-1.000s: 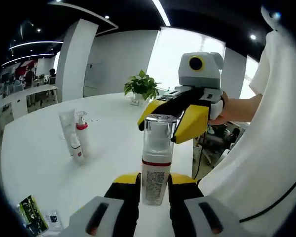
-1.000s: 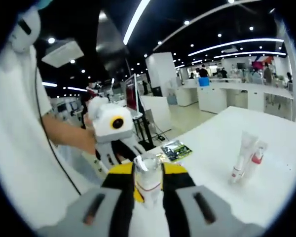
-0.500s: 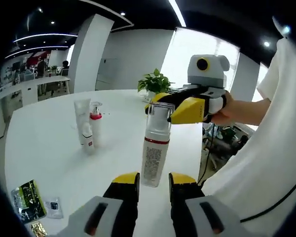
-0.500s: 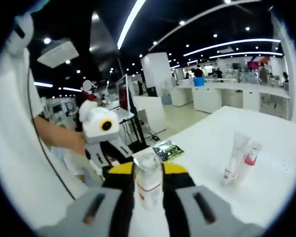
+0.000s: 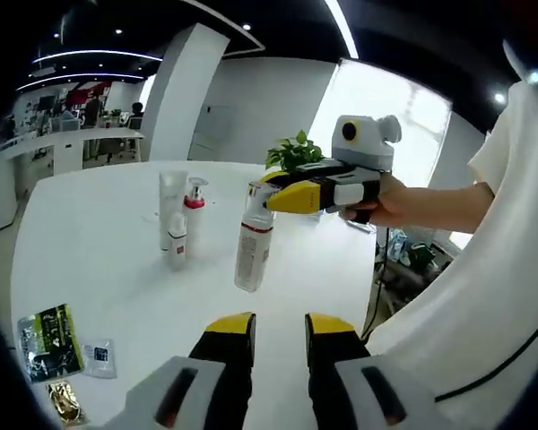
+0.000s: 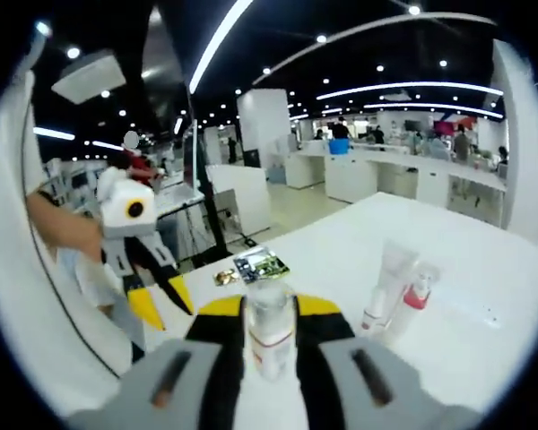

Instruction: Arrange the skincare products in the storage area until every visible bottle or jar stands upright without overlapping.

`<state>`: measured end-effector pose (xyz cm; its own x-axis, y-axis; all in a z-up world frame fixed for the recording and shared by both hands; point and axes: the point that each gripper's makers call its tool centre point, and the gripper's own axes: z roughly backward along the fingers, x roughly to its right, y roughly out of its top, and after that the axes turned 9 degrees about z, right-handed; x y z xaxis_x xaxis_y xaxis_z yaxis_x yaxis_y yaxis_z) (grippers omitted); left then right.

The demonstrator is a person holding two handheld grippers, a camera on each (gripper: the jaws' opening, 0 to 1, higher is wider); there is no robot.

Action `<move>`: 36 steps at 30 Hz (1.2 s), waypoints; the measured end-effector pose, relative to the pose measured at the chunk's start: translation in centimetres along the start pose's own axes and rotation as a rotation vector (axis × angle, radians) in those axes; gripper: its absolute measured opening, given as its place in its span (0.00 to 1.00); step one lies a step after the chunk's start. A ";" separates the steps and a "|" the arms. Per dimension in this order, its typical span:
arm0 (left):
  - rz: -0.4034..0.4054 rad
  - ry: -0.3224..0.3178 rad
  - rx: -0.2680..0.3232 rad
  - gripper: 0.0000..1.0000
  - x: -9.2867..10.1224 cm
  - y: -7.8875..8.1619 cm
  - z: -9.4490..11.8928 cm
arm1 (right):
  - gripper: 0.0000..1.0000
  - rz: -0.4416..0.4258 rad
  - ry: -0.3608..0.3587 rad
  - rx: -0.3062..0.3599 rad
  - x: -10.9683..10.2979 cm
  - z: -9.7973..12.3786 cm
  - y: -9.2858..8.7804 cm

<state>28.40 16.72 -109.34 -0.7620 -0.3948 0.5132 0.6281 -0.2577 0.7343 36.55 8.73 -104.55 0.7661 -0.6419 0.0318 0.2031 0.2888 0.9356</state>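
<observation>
Right gripper (image 6: 269,313) clamped on pump bottle (image 5: 251,240) at its clear cap, btl upright on white table (image 5: 99,269). Left gripper (image 5: 280,327) open w/ nothing between jaws, apart from btl, seen in right gripper view at (image 6: 157,300). Tube (image 5: 170,208) + red-collar pump bottle (image 5: 194,219) upright just beside each other further back; sachets (image 5: 45,330) near table edge.

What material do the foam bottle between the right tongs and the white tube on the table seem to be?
The foam bottle looks like glossy white plastic with a clear plastic cap, since the top is see-through. The white tube seems soft matte plastic: it has a flat crimped end, standing on its cap. Neither is certain from looks alone.
</observation>
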 end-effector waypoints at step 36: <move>0.182 0.187 0.086 0.22 -1.4 -2.7 7.2 | 0.18 0.106 -0.168 -0.071 9.9 -3.7 -7.3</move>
<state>26.62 24.29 -108.85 -0.5903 -0.5859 0.5552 0.7305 -0.0951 0.6762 44.85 2.90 -112.35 0.6746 -0.7127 0.1922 0.1742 0.4066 0.8968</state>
